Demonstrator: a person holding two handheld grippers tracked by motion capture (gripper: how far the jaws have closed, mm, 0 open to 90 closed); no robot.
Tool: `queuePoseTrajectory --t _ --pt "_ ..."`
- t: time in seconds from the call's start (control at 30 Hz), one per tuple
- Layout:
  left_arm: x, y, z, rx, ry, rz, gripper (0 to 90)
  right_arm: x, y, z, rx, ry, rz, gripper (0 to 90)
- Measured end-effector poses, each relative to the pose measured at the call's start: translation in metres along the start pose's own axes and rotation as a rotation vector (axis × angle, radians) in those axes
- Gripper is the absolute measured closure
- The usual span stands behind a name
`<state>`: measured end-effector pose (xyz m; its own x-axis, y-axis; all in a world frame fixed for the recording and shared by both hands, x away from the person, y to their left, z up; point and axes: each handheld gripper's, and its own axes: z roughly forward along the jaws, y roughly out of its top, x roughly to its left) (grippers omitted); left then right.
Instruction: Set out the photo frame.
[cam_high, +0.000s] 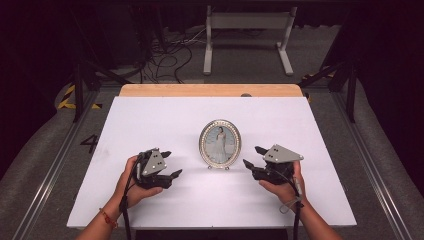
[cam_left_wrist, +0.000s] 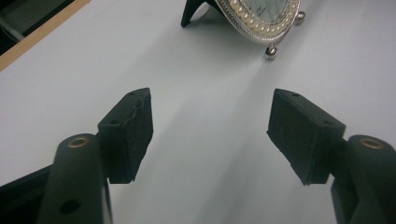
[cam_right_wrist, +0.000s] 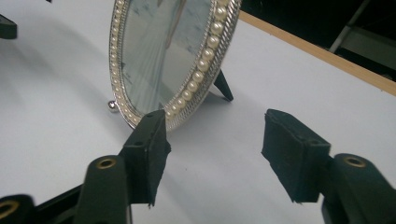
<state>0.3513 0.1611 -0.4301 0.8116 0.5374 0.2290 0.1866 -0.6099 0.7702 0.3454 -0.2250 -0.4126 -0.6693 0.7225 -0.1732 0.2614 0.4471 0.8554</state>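
Observation:
An oval photo frame (cam_high: 220, 144) with a pearl-beaded silver rim stands upright near the middle of the white table (cam_high: 150, 115), propped on a black rear strut and small ball feet. My left gripper (cam_high: 171, 164) rests to the frame's left, jaws apart, with bare table between them; the frame's lower rim (cam_left_wrist: 261, 23) lies ahead of it. My right gripper (cam_high: 254, 156) sits just right of the frame, also open. In the right gripper view the frame (cam_right_wrist: 168, 56) stands close ahead, beside the left jaw, with nothing between the pads (cam_right_wrist: 152, 154).
A wooden strip (cam_high: 210, 90) borders the table's far edge. Beyond it, on the floor, stand a white stand (cam_high: 247, 35) and tangled cables (cam_high: 165, 55). Metal rails (cam_high: 55, 165) run along both sides of the table.

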Motion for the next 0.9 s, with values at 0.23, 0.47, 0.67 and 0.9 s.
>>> queuePoseTrajectory --t 0.23,0.47,0.67,0.9 --pt "0.002 -0.015 -0.012 -0.004 0.015 -0.031 21.3 -0.007 -0.013 -0.008 0.019 -0.001 -0.012 27.8" --pt "0.006 -0.032 -0.028 -0.017 0.035 -0.065 16.4 -0.011 -0.021 -0.019 0.021 -0.031 -0.030 25.0" --pt "0.010 -0.053 -0.041 -0.014 0.045 -0.109 14.2 -0.016 -0.035 -0.031 0.054 -0.067 -0.044 21.9" --pt "0.012 -0.073 -0.053 -0.002 0.084 -0.168 13.4 -0.025 -0.051 -0.044 0.070 -0.104 -0.022 19.1"
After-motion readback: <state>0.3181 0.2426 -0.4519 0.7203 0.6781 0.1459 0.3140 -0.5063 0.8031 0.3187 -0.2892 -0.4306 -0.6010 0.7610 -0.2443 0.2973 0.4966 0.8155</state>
